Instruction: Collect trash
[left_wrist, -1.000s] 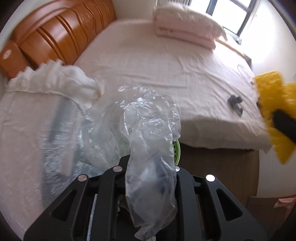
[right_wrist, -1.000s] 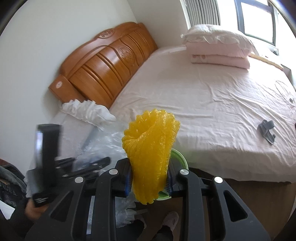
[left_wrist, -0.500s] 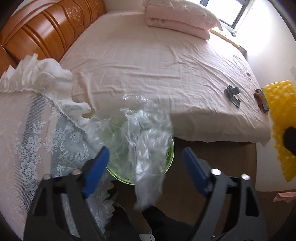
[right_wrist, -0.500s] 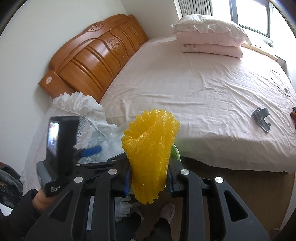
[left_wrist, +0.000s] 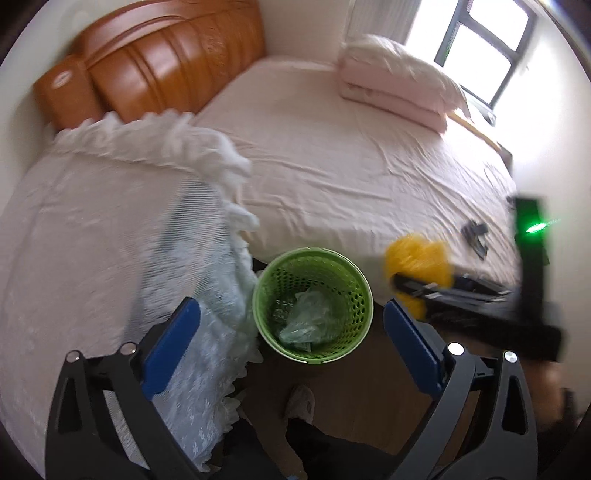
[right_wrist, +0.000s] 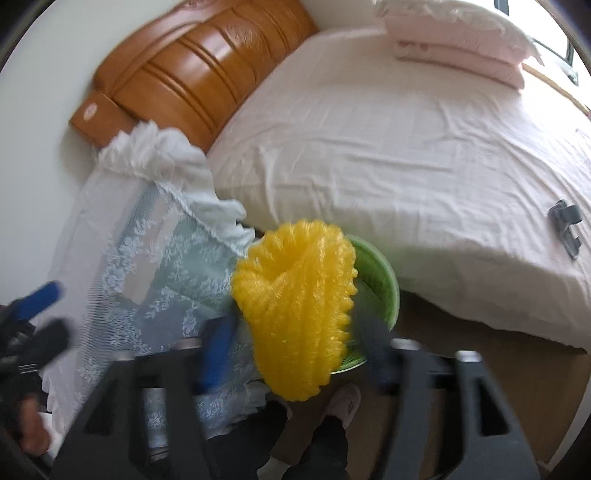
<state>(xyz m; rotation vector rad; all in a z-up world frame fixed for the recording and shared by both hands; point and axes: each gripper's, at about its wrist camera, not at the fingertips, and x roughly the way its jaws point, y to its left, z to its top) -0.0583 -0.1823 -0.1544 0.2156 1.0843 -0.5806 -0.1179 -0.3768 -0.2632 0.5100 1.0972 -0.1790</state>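
Right wrist view: the yellow foam net (right_wrist: 299, 310) stands upright at frame centre between the right gripper (right_wrist: 295, 350), whose fingers have just been spreading and look clear of it on both sides, so it appears released. Its long axis runs top to bottom, its lower end over the near rim of the green basket (right_wrist: 384, 288), which lies just behind it. Left wrist view: the left gripper (left_wrist: 291, 347) has just opened wide and holds nothing; the clear plastic bag (left_wrist: 306, 317) lies inside the basket.
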